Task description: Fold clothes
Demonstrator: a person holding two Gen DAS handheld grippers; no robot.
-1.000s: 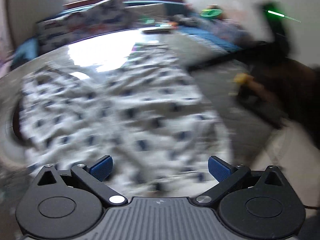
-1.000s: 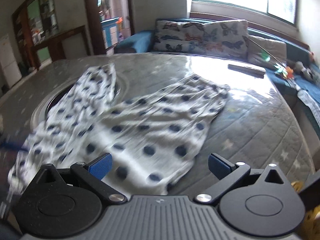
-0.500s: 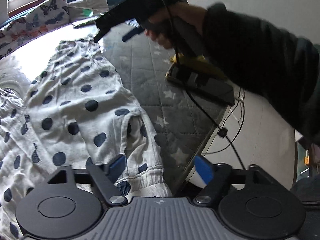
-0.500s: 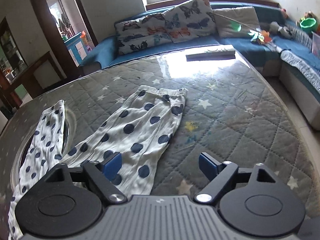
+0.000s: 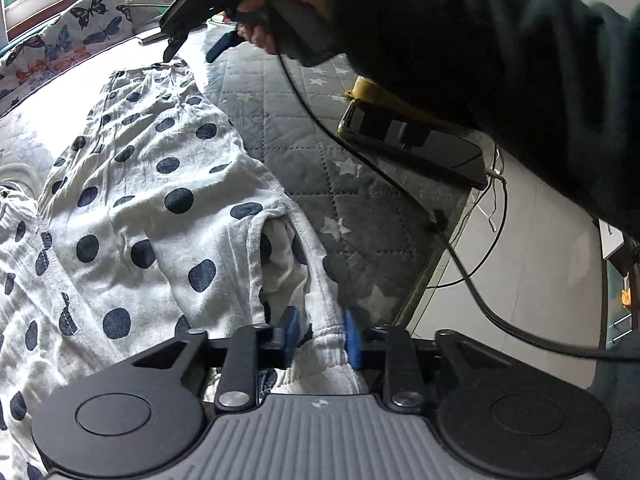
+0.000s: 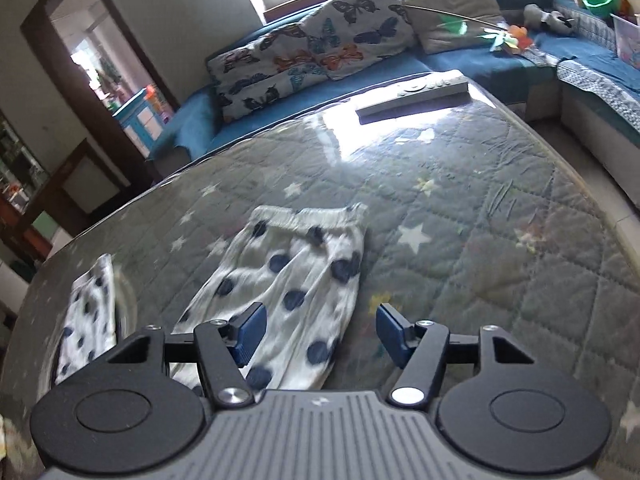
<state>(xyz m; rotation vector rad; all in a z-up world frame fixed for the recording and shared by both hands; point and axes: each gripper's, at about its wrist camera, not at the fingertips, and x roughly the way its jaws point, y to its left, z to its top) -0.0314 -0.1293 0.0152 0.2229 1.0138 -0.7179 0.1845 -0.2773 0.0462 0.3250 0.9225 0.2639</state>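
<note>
The left gripper (image 5: 319, 334), gaping a second ago, is now pinching the waistband of the polka-dot trousers (image 5: 160, 184) lying on the quilted table (image 5: 360, 208); farther off, the right gripper (image 6: 318, 330) is hovering, released, over the leg cuff (image 6: 308, 216), so folding is starting.

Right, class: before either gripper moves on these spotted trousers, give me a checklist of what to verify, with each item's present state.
1. Left gripper closed on the polka-dot trousers hem: ok, fabric sits between its blue pads.
2. Grip firm enough to lift: cannot tell.
3. Right gripper open and ready: ok.
4. Right gripper at the far waistband: not ok, it is short of it.
5. Phone clear of the trousers: ok, apart on the quilted table cover.
6. Cable clear of the fabric: ok.
</note>
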